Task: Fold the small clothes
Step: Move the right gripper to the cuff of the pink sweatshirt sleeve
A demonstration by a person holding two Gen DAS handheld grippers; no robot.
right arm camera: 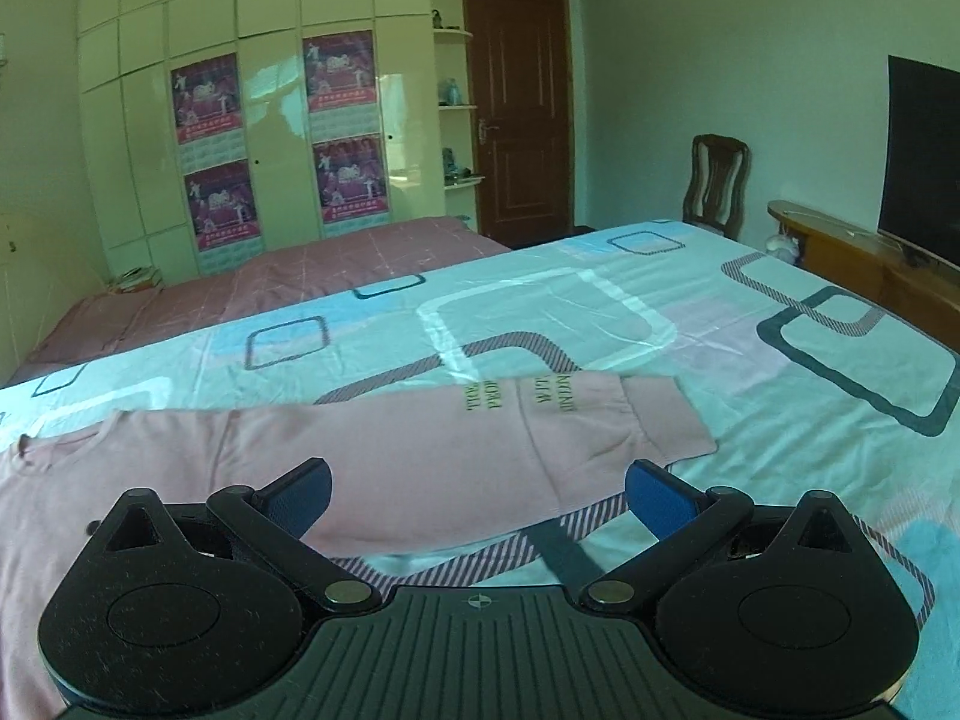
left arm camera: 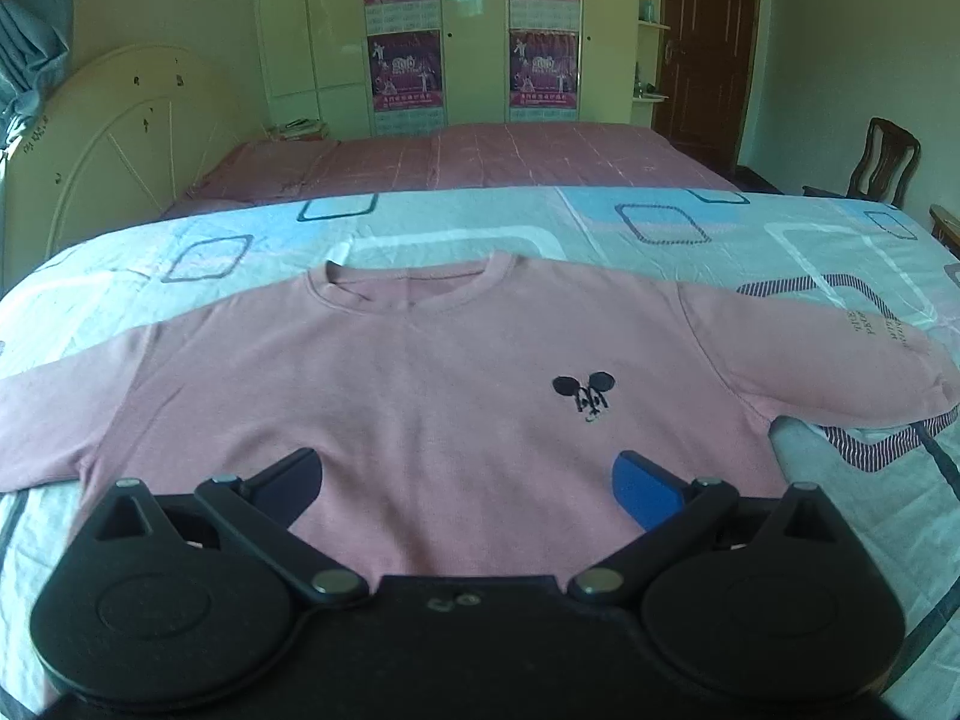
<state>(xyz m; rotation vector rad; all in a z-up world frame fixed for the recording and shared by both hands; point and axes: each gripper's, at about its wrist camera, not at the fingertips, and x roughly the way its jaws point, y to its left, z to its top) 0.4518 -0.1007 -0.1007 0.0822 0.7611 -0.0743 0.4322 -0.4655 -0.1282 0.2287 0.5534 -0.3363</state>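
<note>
A small pink long-sleeved shirt (left arm camera: 420, 384) lies flat, front up, on the bed, collar (left arm camera: 414, 288) away from me and both sleeves spread out. It has a small black mouse-ear emblem (left arm camera: 585, 393) on the chest. My left gripper (left arm camera: 468, 480) hovers open over the shirt's lower middle, holding nothing. In the right wrist view the shirt's right sleeve (right arm camera: 528, 426), with green lettering, stretches across. My right gripper (right arm camera: 477, 492) is open above that sleeve's lower edge, its blue fingers (right arm camera: 657, 495) wide apart and empty.
The shirt rests on a bedsheet (right arm camera: 600, 312) with blue, white and pink square patterns. A second bed with a pink cover (left arm camera: 480, 156) lies behind. Beyond stand a wardrobe with posters (right arm camera: 336, 120), a brown door (right arm camera: 519, 114), a wooden chair (right arm camera: 717, 180) and a TV (right arm camera: 921, 162) on a low cabinet.
</note>
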